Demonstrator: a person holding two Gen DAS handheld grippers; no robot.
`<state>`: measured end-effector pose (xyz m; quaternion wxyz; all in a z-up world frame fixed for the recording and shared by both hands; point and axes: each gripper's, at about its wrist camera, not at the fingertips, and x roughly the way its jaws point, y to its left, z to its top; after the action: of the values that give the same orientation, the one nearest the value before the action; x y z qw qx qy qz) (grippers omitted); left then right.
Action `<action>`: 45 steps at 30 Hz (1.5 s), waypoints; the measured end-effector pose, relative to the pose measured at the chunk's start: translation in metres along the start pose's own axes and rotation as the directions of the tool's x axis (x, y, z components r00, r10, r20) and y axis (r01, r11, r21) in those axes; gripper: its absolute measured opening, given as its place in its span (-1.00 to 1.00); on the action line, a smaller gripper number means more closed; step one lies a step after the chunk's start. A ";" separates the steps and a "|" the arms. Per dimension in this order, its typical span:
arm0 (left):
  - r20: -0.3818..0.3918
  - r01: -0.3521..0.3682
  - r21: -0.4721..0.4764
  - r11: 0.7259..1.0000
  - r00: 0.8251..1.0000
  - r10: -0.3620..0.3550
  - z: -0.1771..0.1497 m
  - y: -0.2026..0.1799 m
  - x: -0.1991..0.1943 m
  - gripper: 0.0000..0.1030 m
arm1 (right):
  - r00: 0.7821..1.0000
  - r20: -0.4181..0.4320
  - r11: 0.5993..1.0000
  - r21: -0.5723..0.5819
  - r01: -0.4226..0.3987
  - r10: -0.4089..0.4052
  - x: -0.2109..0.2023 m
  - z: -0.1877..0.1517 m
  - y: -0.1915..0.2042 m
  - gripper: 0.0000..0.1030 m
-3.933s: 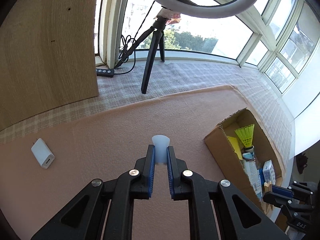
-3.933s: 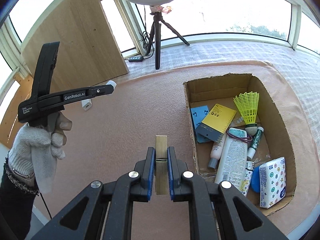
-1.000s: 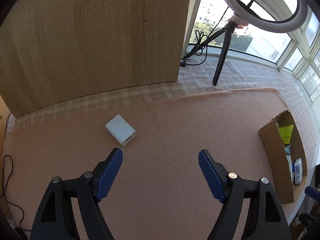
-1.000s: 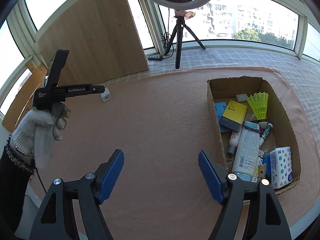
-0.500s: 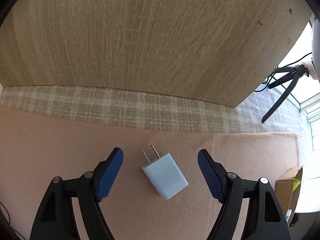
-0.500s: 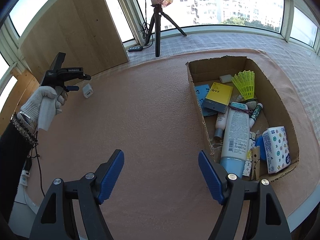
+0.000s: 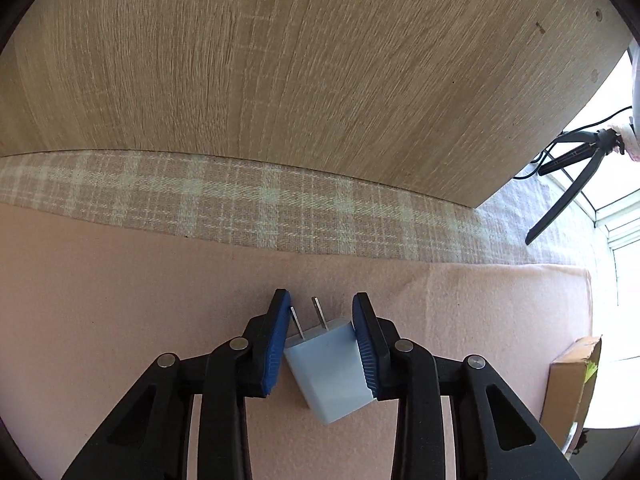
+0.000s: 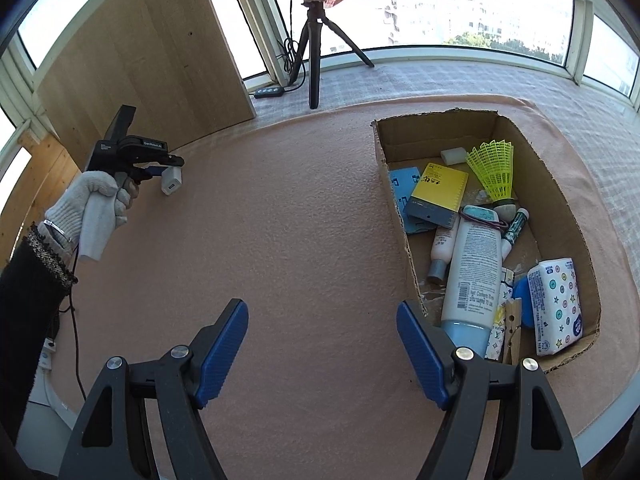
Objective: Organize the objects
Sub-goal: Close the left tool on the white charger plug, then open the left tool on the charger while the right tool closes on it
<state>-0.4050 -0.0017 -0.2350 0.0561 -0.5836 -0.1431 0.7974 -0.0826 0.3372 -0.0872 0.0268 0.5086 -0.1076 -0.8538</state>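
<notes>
Jaws of the left gripper (image 7: 322, 322) were closing around the small white two-pin plug charger (image 7: 326, 368), both blue pads touching its sides as it lay tilted on the pink felt mat (image 7: 120, 288), pins pointing toward the tall pale wooden board (image 7: 280, 60). From the charger, the open brown cardboard box (image 8: 560, 208) sat well off to the right, already holding a yellow plastic shuttlecock (image 8: 494, 170), a white lotion tube (image 8: 474, 264) and a patterned tissue pack (image 8: 556, 306). Beside that box's near corner the right gripper (image 8: 322, 350) hung spread wide above the mat, nothing between its fingers. A white-gloved hand (image 8: 94, 200) clutched the left tool.
</notes>
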 end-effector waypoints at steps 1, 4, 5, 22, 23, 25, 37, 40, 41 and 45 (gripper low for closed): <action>0.002 0.004 -0.003 1.000 1.000 -0.004 -0.004 0.001 -0.002 -0.33 | 1.000 -0.001 1.000 0.000 -0.003 0.003 0.001 0.000 0.000 0.42; 0.009 0.019 -0.006 1.000 1.000 -0.018 -0.023 -0.003 -0.006 -0.34 | 1.000 0.000 1.000 -0.003 -0.013 0.013 0.002 0.001 0.002 0.42; 0.012 0.017 0.008 1.000 1.000 -0.017 -0.031 -0.007 -0.008 -0.34 | 1.000 0.002 1.000 -0.005 -0.019 0.019 0.001 0.000 0.002 0.42; -0.038 0.124 0.155 0.980 0.992 -0.119 -0.232 -0.077 -0.056 -0.35 | 0.990 -0.041 0.988 -0.070 -0.135 0.132 0.024 -0.012 0.033 0.42; -0.041 0.132 0.154 0.979 0.991 -0.127 -0.242 -0.074 -0.061 -0.35 | 0.989 -0.049 0.987 -0.073 -0.143 0.140 0.027 -0.013 0.035 0.42; -0.039 0.131 0.169 0.977 0.991 -0.127 -0.256 -0.077 -0.067 -0.34 | 0.985 -0.071 0.985 -0.071 -0.159 0.155 0.034 -0.017 0.037 0.42; -0.037 0.140 0.230 0.963 0.990 -0.135 -0.308 -0.061 -0.109 0.34 | 0.925 -0.229 0.949 -0.014 -0.313 0.302 0.081 -0.020 0.059 0.42; -0.036 0.159 0.202 0.966 0.987 -0.155 -0.312 -0.058 -0.105 0.34 | 0.899 -0.275 0.934 -0.013 -0.358 0.341 0.091 -0.014 0.070 0.42; -0.037 0.168 0.193 0.967 0.986 -0.164 -0.314 -0.055 -0.107 0.34 | 0.889 -0.291 0.927 -0.017 -0.375 0.355 0.095 -0.012 0.075 0.42; -0.037 0.175 0.201 0.964 0.985 -0.171 -0.317 -0.058 -0.107 0.32 | 0.863 -0.340 0.910 -0.043 -0.412 0.375 0.106 -0.008 0.094 0.42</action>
<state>-0.0764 0.0779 -0.2083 0.1864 -0.5677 -0.1104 0.7942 -0.1326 0.2279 -0.1624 0.2470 0.6066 -0.1543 -0.7398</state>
